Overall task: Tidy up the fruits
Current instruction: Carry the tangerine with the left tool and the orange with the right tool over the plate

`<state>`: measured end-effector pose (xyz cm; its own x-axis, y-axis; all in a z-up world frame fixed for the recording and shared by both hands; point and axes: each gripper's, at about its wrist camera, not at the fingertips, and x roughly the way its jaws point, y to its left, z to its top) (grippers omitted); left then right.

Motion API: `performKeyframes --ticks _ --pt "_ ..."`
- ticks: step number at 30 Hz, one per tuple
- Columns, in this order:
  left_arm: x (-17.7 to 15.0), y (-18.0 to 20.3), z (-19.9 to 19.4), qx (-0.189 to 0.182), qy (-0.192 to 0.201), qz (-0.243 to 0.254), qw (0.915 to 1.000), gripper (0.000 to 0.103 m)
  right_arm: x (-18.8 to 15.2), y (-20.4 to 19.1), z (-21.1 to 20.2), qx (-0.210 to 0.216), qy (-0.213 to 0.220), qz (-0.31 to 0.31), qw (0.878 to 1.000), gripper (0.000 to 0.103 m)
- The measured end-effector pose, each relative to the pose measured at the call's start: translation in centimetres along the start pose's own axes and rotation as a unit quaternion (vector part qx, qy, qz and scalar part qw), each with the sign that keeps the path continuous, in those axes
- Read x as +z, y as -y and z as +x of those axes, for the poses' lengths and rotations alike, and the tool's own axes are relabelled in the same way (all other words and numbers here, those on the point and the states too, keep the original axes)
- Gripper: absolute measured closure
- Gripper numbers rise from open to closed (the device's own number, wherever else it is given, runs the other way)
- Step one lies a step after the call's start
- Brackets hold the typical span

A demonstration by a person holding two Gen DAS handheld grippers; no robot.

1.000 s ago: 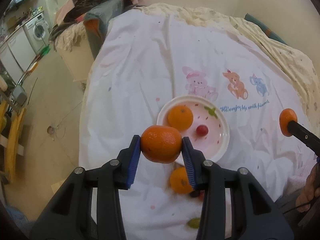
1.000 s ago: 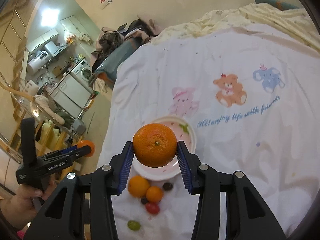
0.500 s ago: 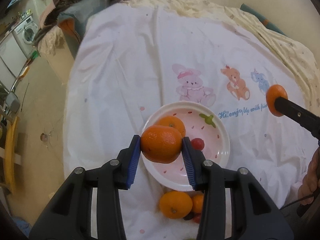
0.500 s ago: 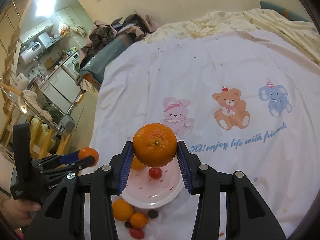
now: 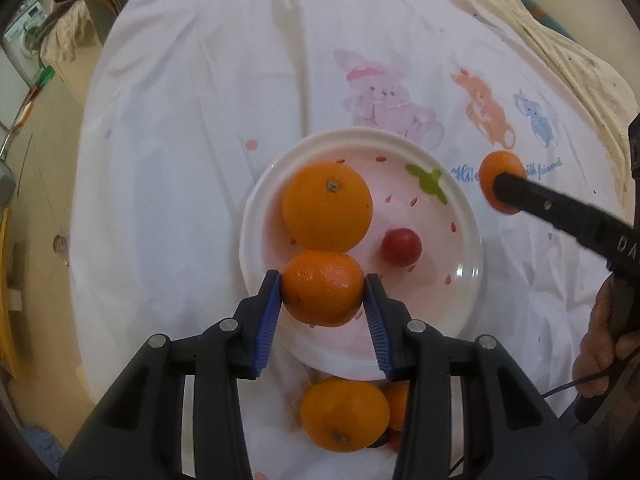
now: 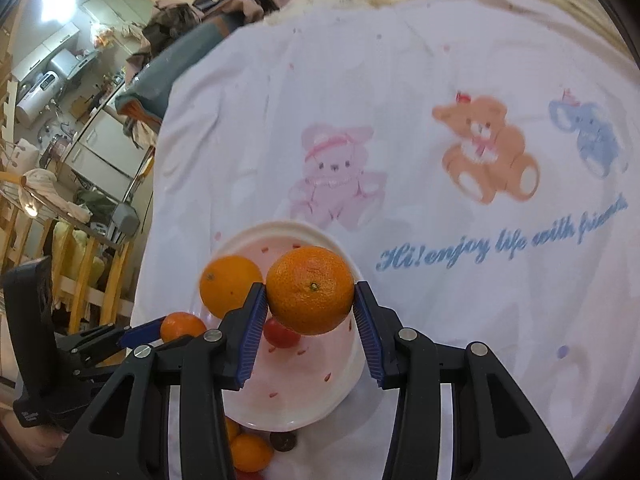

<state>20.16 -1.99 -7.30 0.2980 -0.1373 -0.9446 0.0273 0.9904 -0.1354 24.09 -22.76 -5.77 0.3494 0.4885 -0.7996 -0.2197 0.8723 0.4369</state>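
left hand-held gripper (image 5: 323, 294) pinches mandarin (image 5: 323, 294) | right hand-held gripper (image 6: 310, 292) pinches orange (image 6: 310, 290) — dark fruit (image 6: 283, 441) right-view only

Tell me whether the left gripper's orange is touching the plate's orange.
Cannot tell. In the left wrist view the held orange overlaps the plate's orange with no gap, but it may hang above it.

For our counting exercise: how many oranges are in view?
5 oranges: one on the plate, one in the left gripper, one in the right gripper, two on the cloth beside it, one partly hidden. More could be.
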Motion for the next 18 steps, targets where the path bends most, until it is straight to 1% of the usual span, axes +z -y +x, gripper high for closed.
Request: performKeyframes --ticks 5,11,18 --pt "0.2 0.1 0.5 -0.008 -0.005 -0.004 0.9999 0.066 -0.7 0.0 1.6 -0.007 -0.027 -0.007 1.000 0.057" --pt "0.2 -0.1 1.6 0.003 -0.027 -0.004 0.9996 0.065 -1.1 0.6 2.7 -0.020 -0.044 -0.003 0.999 0.056" --pt "0.1 -0.3 2.1 0.012 -0.032 -0.007 0.9994 0.065 -1.4 1.0 3.1 -0.037 -0.054 -0.002 0.998 0.055"
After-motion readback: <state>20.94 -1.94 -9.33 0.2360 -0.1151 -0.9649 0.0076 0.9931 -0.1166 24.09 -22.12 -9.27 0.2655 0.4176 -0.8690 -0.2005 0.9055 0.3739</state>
